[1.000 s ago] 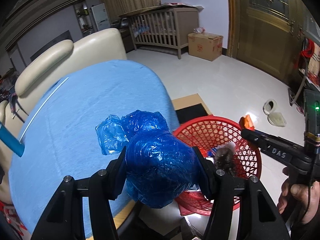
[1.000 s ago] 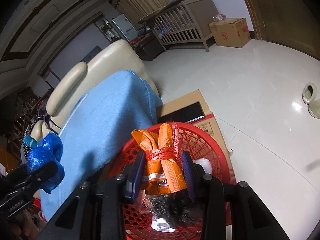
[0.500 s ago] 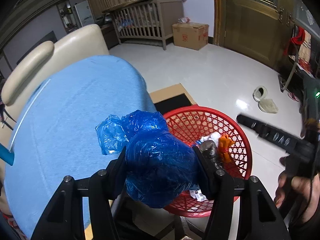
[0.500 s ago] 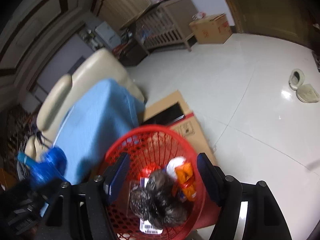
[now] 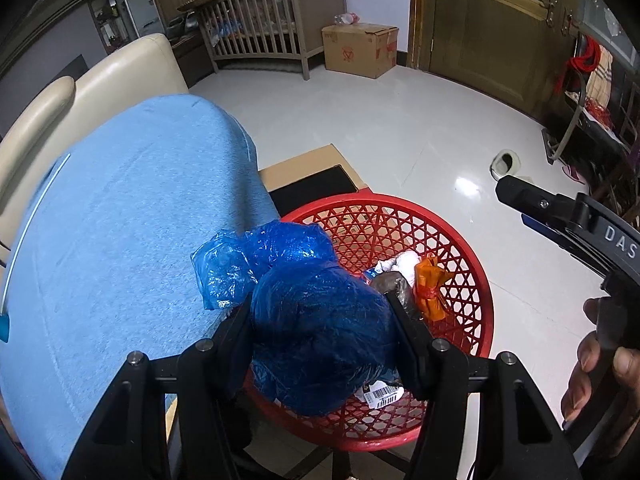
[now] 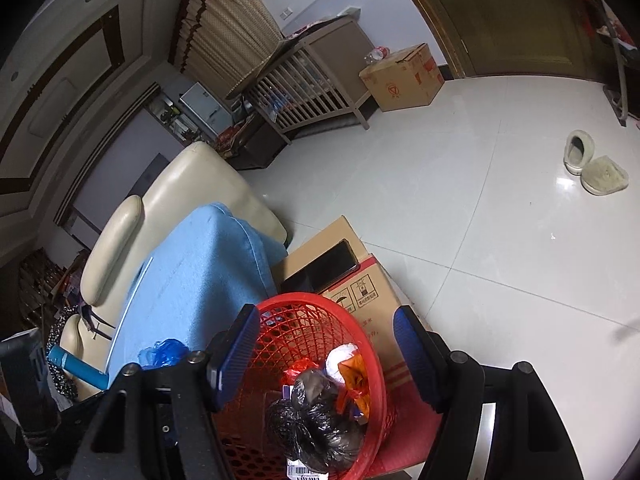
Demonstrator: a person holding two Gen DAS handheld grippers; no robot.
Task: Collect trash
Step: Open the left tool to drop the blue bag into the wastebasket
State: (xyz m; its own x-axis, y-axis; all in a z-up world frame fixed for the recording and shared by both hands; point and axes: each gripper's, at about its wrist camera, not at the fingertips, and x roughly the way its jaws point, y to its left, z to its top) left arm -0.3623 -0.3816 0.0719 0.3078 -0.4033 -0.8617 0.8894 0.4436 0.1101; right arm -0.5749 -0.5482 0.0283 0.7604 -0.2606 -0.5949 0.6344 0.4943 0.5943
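Note:
My left gripper [image 5: 324, 320] is shut on a crumpled blue plastic bag [image 5: 316, 320] and holds it over the near left rim of the red mesh basket [image 5: 472, 264]. The basket holds an orange wrapper [image 5: 430, 288], white paper, and black bags [image 6: 316, 420]. My right gripper [image 6: 324, 356] is open and empty above the basket [image 6: 280, 312]; it also shows at the right of the left wrist view [image 5: 560, 216]. The orange wrapper [image 6: 354, 380] lies inside the basket.
A table with a blue cloth [image 5: 120, 220] stands left of the basket, with a cream chair [image 6: 192, 184] behind it. A cardboard box [image 6: 360, 280] sits under the basket. Slippers [image 6: 596, 164], a crib [image 5: 272, 36] and another box [image 5: 360, 50] stand on the white floor.
My right gripper opened and let the orange wrapper drop into the basket, then drew back. My left gripper with the blue bag moved right, over the basket rim.

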